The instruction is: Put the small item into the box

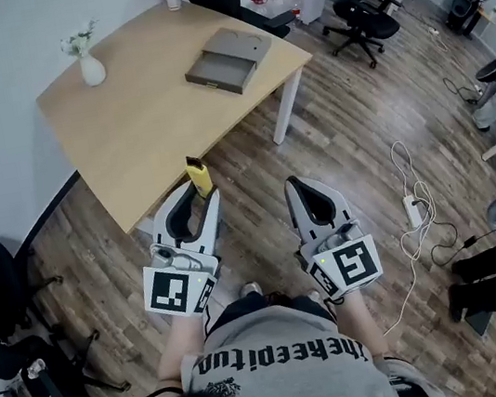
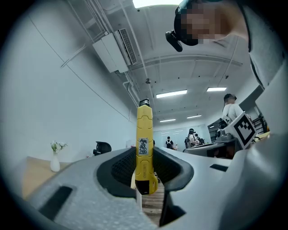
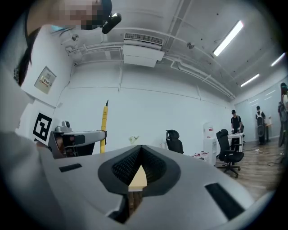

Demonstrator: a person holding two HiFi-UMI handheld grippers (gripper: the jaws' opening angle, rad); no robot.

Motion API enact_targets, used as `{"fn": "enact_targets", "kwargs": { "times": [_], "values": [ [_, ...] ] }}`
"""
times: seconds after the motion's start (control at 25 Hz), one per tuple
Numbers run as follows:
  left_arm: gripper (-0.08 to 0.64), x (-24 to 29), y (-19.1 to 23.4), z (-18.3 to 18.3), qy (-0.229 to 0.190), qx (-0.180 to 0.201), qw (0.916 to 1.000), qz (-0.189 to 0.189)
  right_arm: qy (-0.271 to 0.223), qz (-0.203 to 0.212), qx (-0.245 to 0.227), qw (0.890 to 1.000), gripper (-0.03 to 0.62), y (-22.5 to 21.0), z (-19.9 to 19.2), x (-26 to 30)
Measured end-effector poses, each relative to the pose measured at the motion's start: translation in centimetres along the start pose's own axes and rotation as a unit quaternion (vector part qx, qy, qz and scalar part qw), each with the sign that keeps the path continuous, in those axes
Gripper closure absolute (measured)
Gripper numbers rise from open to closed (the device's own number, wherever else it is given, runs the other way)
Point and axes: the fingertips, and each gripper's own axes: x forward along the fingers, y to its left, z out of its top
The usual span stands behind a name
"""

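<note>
yellow utility knife (image 2: pixel 144 148) upright, clamped in left hand-held gripper (image 1: pixel 195 195)

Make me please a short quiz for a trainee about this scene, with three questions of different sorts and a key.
1. True or false: the left hand-held gripper holds the yellow utility knife upright between its jaws.
2. Fill in the missing word: the jaws of the right hand-held gripper stand ____ (apart / together), with nothing between them.
3. Choose one: where is the grey box?
A) on the wooden table
B) between the right gripper's jaws
C) under the table

Key: 1 true; 2 together; 3 A.
</note>
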Motion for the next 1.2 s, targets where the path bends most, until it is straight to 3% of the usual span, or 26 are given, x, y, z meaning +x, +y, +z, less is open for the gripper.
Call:
{"fn": "enact_targets", "kwargs": {
  "times": [0.56,0.92,1.2],
  "values": [
    [0.442,0.3,1.7,0.0,-0.013,-0.006,0.9996,-0.024,-0.01,-0.026,0.0,1.0,0.586,0.9,0.1,1.0],
    [0.442,2.3,3.3,-0.6,-0.012,-0.01,0.9997,-0.017,-0.009,-0.003,0.006,1.0,0.586,0.0,-0.2,3.7],
    [0.442,6.4,4.3,-1.7,-0.008,-0.009,0.9999,-0.005,-0.01,0.015,0.012,1.0,0.586,-3.4,-0.5,6.7]
  ]
}}
